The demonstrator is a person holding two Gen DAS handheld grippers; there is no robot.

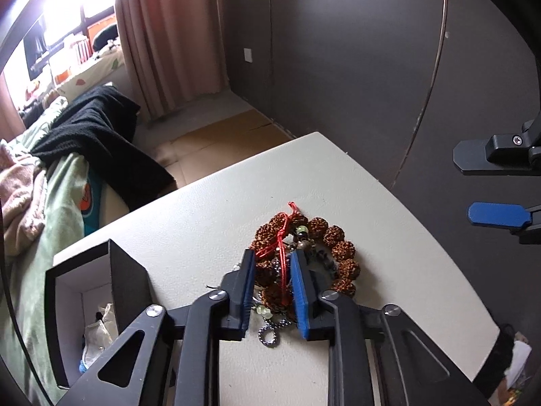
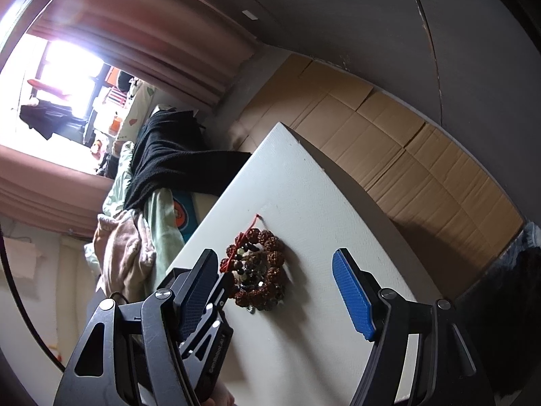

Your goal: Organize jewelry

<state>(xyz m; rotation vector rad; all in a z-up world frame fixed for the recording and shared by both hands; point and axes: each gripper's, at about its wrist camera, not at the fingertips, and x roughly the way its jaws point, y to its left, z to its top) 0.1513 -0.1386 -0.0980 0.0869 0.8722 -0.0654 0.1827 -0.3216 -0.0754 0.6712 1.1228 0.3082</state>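
- Left wrist view, far left: a black box (image 1: 101, 304) with a white lining stands open on the white table (image 1: 209, 209). Crumpled pale contents lie inside; what they are cannot be told.
- Centre of the same view: the left gripper (image 1: 270, 264) is down over the jewelry pile, its 2 blue pads drawn close together. Between them sit a red cord (image 1: 282, 253) and part of the brown bead bracelet (image 1: 338, 247).
- Grip status: the jaws are pinching the cord and the beads beside it, near the pile's left side.
- Near edge: a silver ball chain (image 1: 270, 333) trails out below the pads, and several smaller dark and pale beads are mixed in with the bracelet.
- Right wrist view: the right gripper (image 2: 277, 291) hovers above the table with its jaws spread wide and nothing between them. The pile lies between its fingers but apart from both.
- Risk 1: the pieces look tangled, so a lift would likely drag the whole cluster rather than 1 item.
- Risk 2: the hold bears partly on thin cord, so the bracelet may swing or slip free.
- Risk 3: the loose chain could snag on a finger and spill off the table edge.
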